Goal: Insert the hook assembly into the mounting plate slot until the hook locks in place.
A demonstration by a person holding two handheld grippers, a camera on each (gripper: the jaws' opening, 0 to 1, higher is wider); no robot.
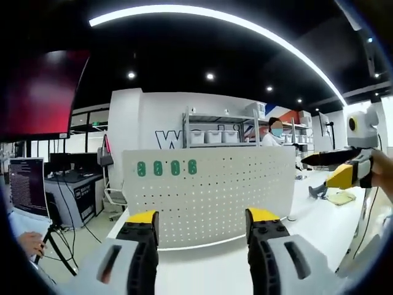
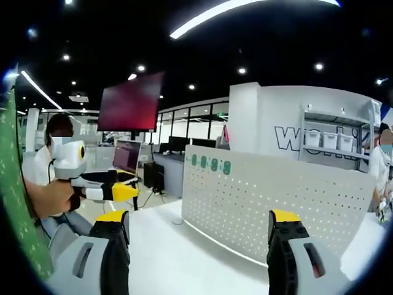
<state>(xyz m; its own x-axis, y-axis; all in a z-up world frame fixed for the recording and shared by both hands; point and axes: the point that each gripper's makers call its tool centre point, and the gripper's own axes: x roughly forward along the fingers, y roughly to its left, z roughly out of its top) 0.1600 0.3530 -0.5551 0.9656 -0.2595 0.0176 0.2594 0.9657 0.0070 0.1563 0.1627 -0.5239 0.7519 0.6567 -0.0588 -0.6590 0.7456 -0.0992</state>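
We begin with the room, an open office with a dark ceiling and light strips along the top of both views, and a dark red screen [image 2: 131, 100] at upper left of the right gripper view. Below it the white bench [image 2: 184, 258] runs across the lower half of each frame, and on it stands the white perforated mounting plate [image 1: 212, 193], upright at the centre of the left gripper view and running from centre to right in the right gripper view, with four green markings [image 1: 167, 168] near its upper left corner. We see shelving with white bins [image 1: 214, 136] behind the plate and a person seated at far left of the right gripper view. We cannot make out the hook assembly; it may be too small or hidden, so we judge the task hardly begun: nothing is seated in a slot, and picking up, aligning and locking the hook all seem left to do. The left hand-held gripper [image 1: 202, 224] rises from the bottom of its view with jaws spread wide, holding nothing, pointed at the plate but apart from it. The right hand-held gripper [image 2: 199, 224] is likewise spread wide and empty; in the left gripper view it enters at the right edge, carried in a hand.
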